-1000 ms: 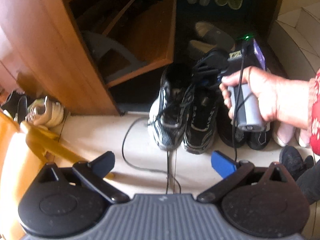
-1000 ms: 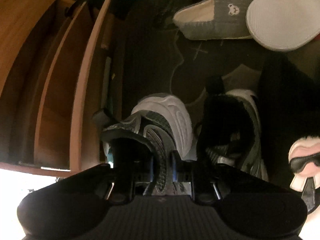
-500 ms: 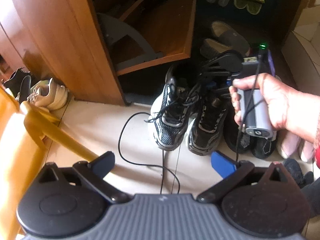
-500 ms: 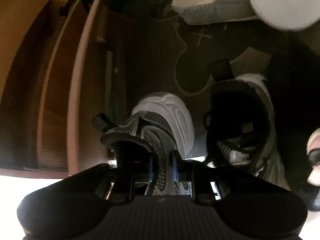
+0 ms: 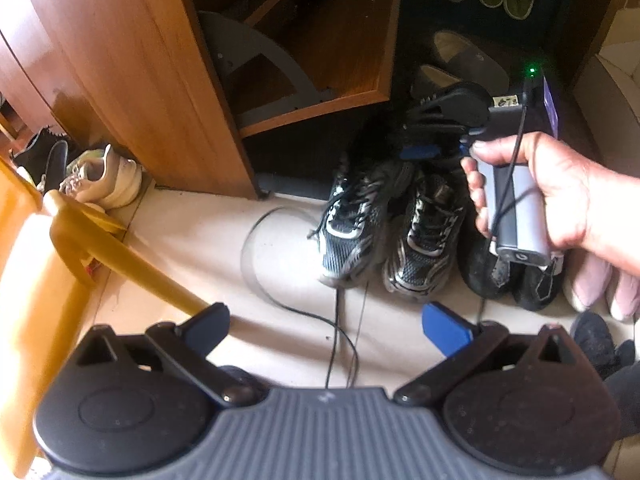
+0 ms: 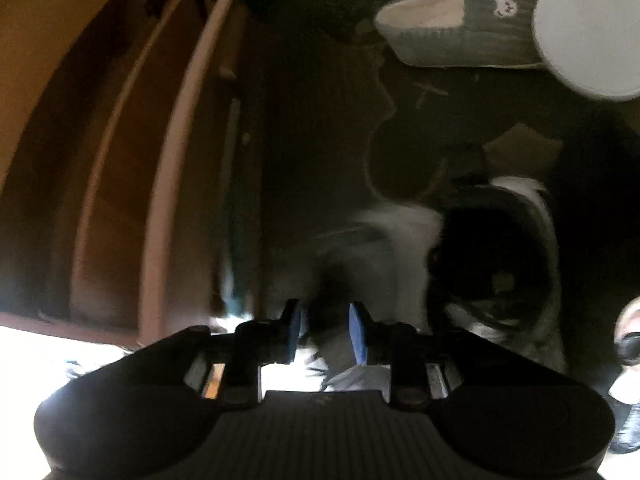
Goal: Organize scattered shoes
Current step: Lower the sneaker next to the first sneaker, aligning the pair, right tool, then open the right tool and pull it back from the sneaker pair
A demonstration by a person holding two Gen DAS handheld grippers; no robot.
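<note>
While the right claw (image 6: 324,334) parts its blue pads (image 6: 357,336), the heel of the left sneaker (image 5: 352,220) sits blurred just ahead of and between them, and no pad presses on it that I can make out. From the left wrist view, the right claw (image 5: 420,152) hangs over the heel end of that sneaker, gripped by the person's right hand (image 5: 556,196), with a black cable running down its grey handle. Just to the right of that sneaker stands its mate, the right sneaker (image 5: 428,240), toe pointing the same way, the two side by side on the pale tiled floor (image 5: 208,256). Further right of the right claw sit a pair of black shoes (image 5: 508,276) and then pink slippers (image 5: 600,284). Ahead of the right claw, deeper in the dark, lies a grey slipper (image 6: 476,28) with a small bear face on it. To the left of both claws rises a wooden shoe cabinet (image 5: 132,68), its tilting compartment swung out. The left claw (image 5: 332,332) hovers with its fingers spread wide over bare floor and a loop of black cable (image 5: 256,276), grasping nothing. Far to its left, a white sneaker (image 5: 104,180) rests beside the cabinet, near a yellow chair (image 5: 104,248).
</note>
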